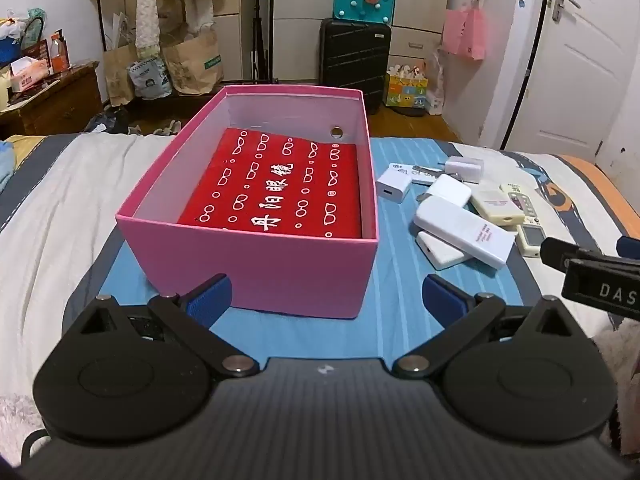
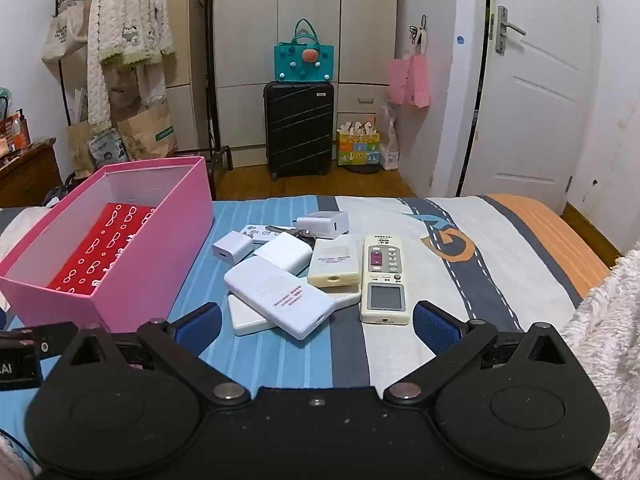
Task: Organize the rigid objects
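Both grippers are hovering with jaws spread, holding nothing: left gripper (image 1: 325,294) facing the pink box (image 1: 256,256), right gripper (image 2: 317,322) facing the remotes and chargers (image 2: 312,268) lying right of it, likely awaiting boxing.

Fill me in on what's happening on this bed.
A person holds two tongs over the striped bedspread, both open and holding nothing. The left tongs face the open pink cardboard box, which holds only a flat red packet. The right tongs face a pile of white chargers and remotes beside the box, none packed yet.
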`<state>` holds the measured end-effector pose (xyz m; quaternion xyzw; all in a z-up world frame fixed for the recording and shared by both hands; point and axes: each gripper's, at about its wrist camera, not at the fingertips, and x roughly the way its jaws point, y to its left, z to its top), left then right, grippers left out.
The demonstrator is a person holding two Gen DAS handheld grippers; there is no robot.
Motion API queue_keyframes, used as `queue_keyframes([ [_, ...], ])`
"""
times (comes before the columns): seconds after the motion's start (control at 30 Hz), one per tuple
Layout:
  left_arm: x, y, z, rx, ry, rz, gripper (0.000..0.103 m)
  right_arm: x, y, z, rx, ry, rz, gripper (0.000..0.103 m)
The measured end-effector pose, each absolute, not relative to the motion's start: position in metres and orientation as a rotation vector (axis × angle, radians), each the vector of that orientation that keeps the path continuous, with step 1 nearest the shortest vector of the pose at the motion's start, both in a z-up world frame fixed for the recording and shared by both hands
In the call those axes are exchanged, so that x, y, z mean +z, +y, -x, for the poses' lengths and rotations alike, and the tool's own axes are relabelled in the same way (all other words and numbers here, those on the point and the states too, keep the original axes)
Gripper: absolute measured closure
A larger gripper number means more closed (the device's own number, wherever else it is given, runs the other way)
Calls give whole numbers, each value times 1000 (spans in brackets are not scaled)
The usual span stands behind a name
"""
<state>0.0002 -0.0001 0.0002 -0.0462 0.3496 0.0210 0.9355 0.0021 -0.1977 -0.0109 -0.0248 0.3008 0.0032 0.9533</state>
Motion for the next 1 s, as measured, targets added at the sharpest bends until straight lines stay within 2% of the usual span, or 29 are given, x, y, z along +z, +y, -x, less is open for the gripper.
queue_keyframes([
  [1.0,-2,3,-1,62,724,97,0,-17,-197,-3,13,631,45,0],
])
